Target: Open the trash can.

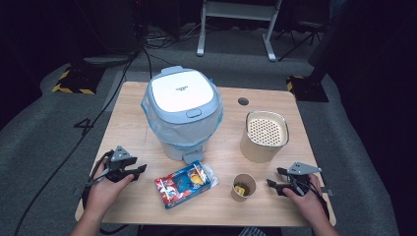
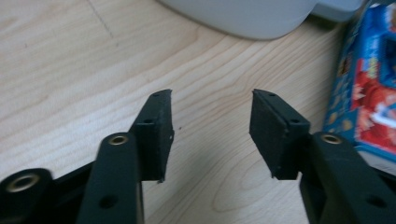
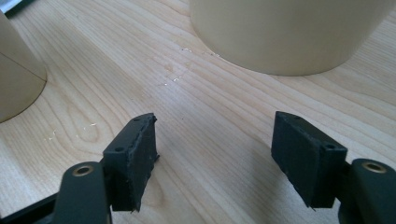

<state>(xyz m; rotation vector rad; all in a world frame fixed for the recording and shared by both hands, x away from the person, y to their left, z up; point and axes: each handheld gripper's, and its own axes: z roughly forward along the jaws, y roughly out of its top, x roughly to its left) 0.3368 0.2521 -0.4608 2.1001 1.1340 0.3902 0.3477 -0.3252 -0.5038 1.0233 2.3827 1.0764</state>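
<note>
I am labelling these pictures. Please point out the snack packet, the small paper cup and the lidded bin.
snack packet (image 1: 186, 184), high view, middle of its printed top face.
small paper cup (image 1: 244, 192), high view, its front wall below the rim.
lidded bin (image 1: 181, 90), high view, centre of its white lid.

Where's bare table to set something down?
Free: the far left corner left of the bin, the near left edge around the left gripper, and the far right corner behind the canister. Crowded: the near middle, with the snack pack and paper cup.
</note>
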